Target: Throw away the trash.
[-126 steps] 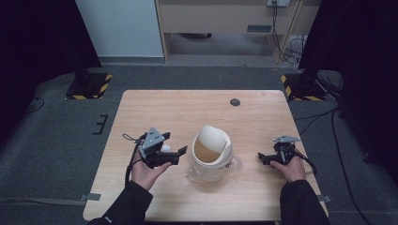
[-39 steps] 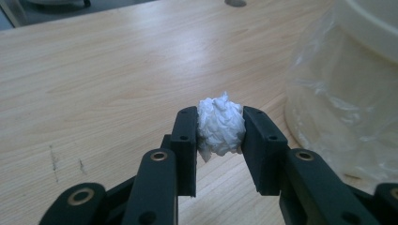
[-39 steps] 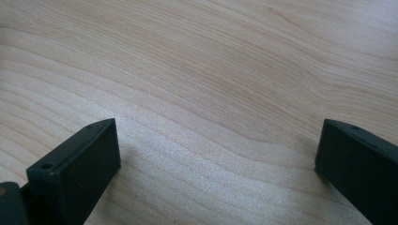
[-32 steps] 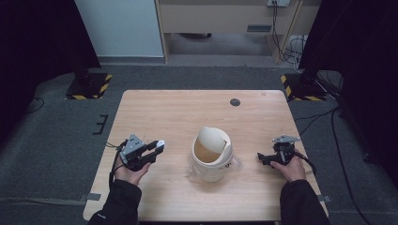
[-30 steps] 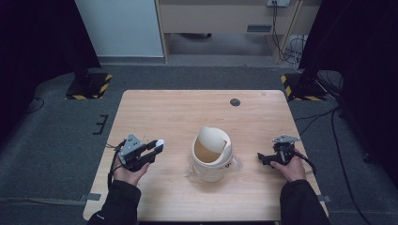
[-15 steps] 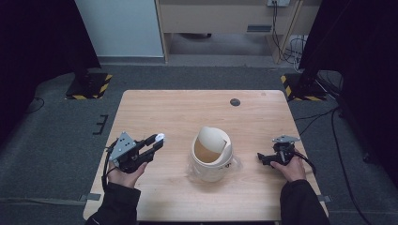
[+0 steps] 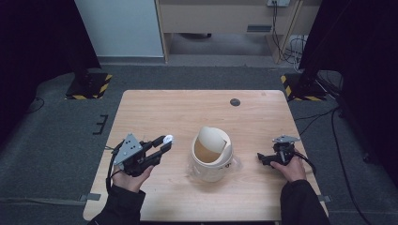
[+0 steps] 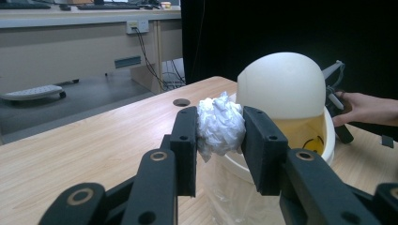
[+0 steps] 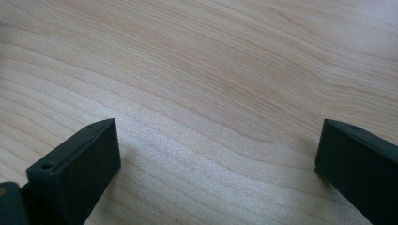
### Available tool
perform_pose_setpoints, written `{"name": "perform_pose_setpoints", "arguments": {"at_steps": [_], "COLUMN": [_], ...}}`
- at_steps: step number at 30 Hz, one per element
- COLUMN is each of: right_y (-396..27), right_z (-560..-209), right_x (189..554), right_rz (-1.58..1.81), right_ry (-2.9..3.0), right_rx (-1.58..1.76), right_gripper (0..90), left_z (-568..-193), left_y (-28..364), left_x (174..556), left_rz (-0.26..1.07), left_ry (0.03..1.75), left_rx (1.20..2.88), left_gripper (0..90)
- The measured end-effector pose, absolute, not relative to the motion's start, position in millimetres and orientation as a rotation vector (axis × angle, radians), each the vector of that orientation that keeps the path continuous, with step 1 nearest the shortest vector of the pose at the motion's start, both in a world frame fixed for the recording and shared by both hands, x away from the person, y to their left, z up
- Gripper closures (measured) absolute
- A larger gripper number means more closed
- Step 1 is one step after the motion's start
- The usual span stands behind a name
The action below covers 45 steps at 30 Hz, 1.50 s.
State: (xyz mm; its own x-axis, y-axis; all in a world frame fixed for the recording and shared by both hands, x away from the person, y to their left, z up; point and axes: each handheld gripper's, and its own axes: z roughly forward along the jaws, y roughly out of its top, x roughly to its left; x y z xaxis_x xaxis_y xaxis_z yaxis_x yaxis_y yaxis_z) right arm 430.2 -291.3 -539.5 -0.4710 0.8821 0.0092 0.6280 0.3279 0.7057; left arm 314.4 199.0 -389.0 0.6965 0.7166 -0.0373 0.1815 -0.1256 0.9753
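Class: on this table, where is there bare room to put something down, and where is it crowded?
Free: the far half of the table, bare up to the small dark disc. Crowded: the near strip, with the left gripper holding a paper wad, the bin and the right gripper.

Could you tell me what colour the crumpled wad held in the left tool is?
White; the crumpled paper wad shows best in the left gripper view, clamped in the left tool.

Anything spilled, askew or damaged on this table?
Nothing stands out. The small bin stands upright, the left gripper holds a crumpled paper wad beside it, and the right gripper rests open on the table.
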Motion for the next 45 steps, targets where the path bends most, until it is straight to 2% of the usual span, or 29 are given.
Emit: {"name": "perform_pose_setpoints", "arguments": {"at_steps": [45], "right_y": [-291], "right_z": [-540], "right_x": [430], "right_rz": [0.926], "right_ry": [2.223], "right_rx": [1.337], "right_gripper": [0.7], "left_z": [-419], "left_y": [132], "left_x": [326], "left_rz": [0.412], "left_ry": [0.638], "left_rx": [1.800], "left_gripper": [66.5]}}
